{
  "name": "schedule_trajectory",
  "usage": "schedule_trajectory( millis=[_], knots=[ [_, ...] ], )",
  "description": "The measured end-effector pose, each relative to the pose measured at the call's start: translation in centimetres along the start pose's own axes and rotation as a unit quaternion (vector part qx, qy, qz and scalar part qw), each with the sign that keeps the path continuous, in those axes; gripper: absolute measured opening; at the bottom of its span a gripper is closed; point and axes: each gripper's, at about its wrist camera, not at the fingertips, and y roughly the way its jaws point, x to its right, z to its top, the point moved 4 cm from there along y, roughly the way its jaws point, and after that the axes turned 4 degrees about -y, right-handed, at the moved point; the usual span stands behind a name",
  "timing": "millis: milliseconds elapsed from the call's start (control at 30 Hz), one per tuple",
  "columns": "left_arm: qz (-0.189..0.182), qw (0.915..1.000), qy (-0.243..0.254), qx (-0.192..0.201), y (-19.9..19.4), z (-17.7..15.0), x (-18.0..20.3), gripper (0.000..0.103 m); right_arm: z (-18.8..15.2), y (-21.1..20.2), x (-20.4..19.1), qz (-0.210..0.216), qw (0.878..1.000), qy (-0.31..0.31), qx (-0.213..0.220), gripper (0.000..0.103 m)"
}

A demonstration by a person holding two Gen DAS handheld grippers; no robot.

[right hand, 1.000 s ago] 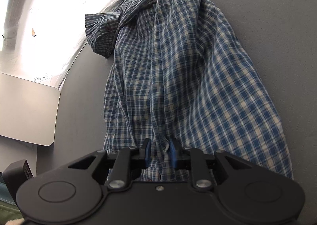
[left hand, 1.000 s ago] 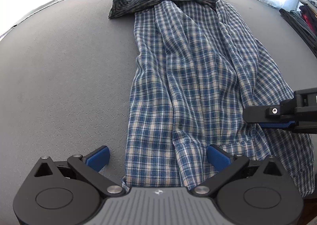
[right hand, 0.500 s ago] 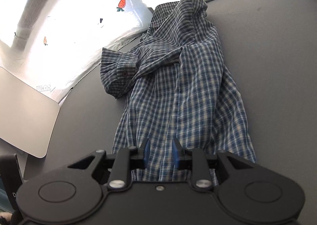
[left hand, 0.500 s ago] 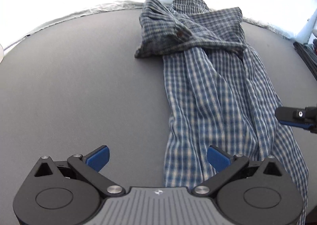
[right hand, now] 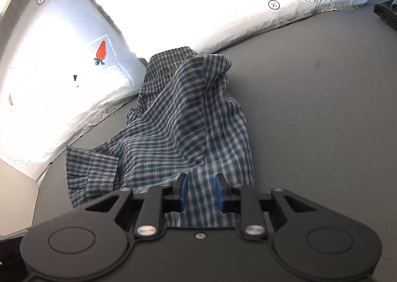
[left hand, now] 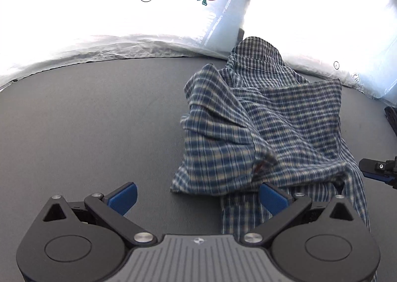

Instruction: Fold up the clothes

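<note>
A blue and white checked shirt point(left hand: 285, 120) lies bunched on the dark grey table point(left hand: 86, 120), its lower part drawn up and doubled over toward the collar. My left gripper point(left hand: 197, 195) stands wide open at the shirt's near left corner; its right finger lies over the cloth, its left finger over bare table. My right gripper point(right hand: 200, 190) has its fingers close together with shirt point(right hand: 178, 128) fabric between them. In the left wrist view the right gripper point(left hand: 377, 170) shows at the right edge, and a ridge of cloth runs up to it.
A white sheet point(left hand: 124, 21) printed with carrots and small marks rises behind the table's far edge. A dark object point(right hand: 387, 11) sits at the far right. A pale grey board point(right hand: 15, 202) stands at the table's left side. Bare table point(right hand: 310, 108) stretches to the shirt's right.
Both grippers have moved toward the collar end. The right one carried the hem with it, so the long flat shirt is now doubled and bunched. The left stayed open.
</note>
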Motion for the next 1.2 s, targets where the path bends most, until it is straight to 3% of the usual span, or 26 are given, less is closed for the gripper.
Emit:
schedule_trajectory(
  millis=[167, 367, 467, 500, 600, 800, 900, 1000, 1200],
  knots=[
    [-0.033, 0.9989, -0.031, -0.014, 3.8, 3.4, 0.5, 0.098, 4.1, 4.4, 1.6, -0.029, 1.0, -0.003, 0.0, 0.031],
    [-0.05, 0.9945, -0.091, -0.017, 5.6, 4.8, -0.5, 0.057, 5.4, 8.4, 2.9, -0.034, 0.999, -0.009, -0.016, 0.033],
    [-0.03, 0.9926, -0.117, -0.007, 5.7, 5.1, -1.8, 0.026, 5.7, 9.8, 3.1, -0.038, 0.999, -0.02, -0.02, 0.024],
    [-0.025, 0.9915, -0.128, -0.003, 5.6, 5.2, -2.3, 0.011, 5.7, 9.8, 3.0, -0.041, 0.999, -0.026, -0.019, 0.017],
    [-0.018, 0.9851, -0.17, 0.018, 4.9, 5.6, -4.4, 0.009, 5.7, 9.8, 2.5, -0.051, 0.998, -0.045, -0.012, 0.005],
    [0.039, 0.9818, -0.167, 0.081, 0.7, 7.2, -7.9, 0.008, 7.2, 8.8, 1.1, -0.046, 0.996, -0.074, 0.019, 0.003],
    [0.068, 0.9797, -0.171, 0.08, 0.3, 7.5, -9.5, 0.008, 7.8, 9.0, -0.3, -0.067, 0.992, -0.108, 0.028, 0.001],
    [0.073, 0.9756, -0.199, 0.058, 1.0, 6.9, -10.9, 0.011, 7.9, 10.4, -0.4, -0.088, 0.989, -0.12, 0.008, 0.001],
    [0.054, 0.9709, -0.227, 0.054, 0.7, 5.6, -11.5, 0.018, 7.5, 9.3, -1.4, -0.051, 0.993, -0.109, 0.018, 0.004]
  ],
)
